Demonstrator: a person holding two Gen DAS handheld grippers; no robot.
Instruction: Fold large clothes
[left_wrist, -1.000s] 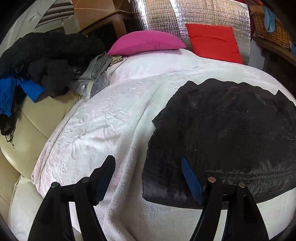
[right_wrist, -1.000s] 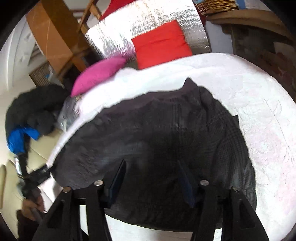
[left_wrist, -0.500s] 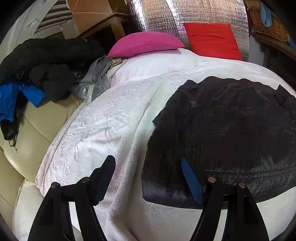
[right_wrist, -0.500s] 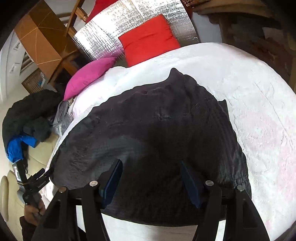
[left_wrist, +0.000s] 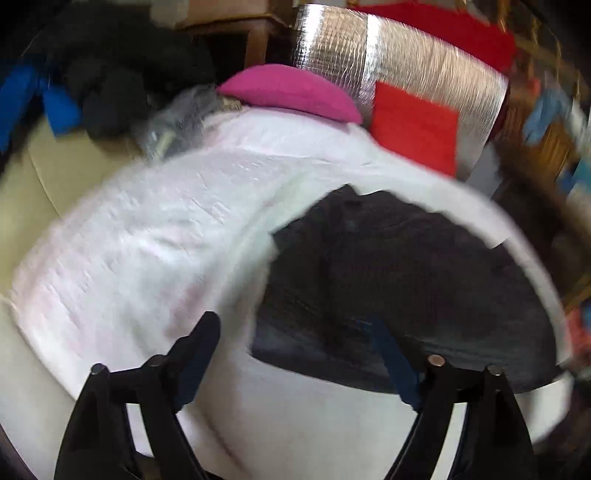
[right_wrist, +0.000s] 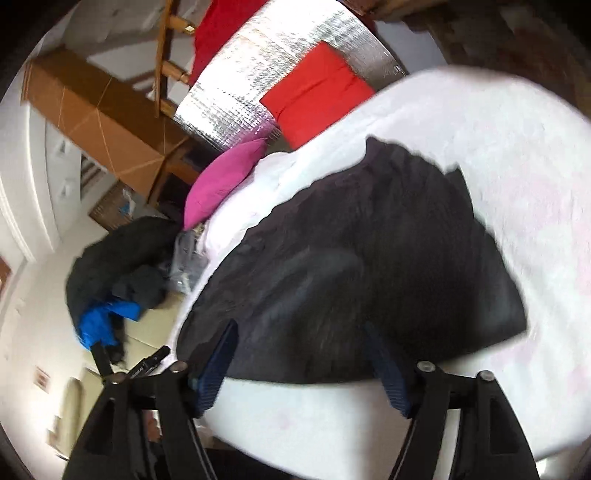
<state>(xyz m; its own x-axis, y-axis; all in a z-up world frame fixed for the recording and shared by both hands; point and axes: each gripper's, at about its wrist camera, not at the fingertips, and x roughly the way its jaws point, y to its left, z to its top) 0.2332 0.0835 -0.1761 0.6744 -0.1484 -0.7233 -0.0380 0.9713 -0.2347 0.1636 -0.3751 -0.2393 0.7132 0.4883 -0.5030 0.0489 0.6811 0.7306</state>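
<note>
Since the earlier frames both views have swung and tilted, and each claw's jaws have just been opening wider with nothing caught between them. The left claw (left_wrist: 295, 354) hangs released above the near left corner of the black garment (left_wrist: 399, 280), one finger over the white blanket (left_wrist: 147, 236) and the other over the dark cloth. The right claw (right_wrist: 303, 354) is likewise spread and empty, both fingers over the garment's near hem.

The garment lies spread on the blanket-covered bed, roughly fan-shaped, with a straight near hem and a small peak at the far edge. Its cloth looks thin, matte and faintly ribbed or checked, so it will probably slump and drag. The blanket looks plush and embossed, likely to grip the fabric.

To fold well, each claw should pinch one hem corner, taking all layers but none of the blanket, then lift both together and carry the hem evenly toward the far edge.

Farther off lie a magenta pillow (left_wrist: 291, 92), a red cushion (left_wrist: 417, 129) against a crinkled silver foil sheet (left_wrist: 413, 62), and a dark clothes pile (right_wrist: 118, 266) to the left.
</note>
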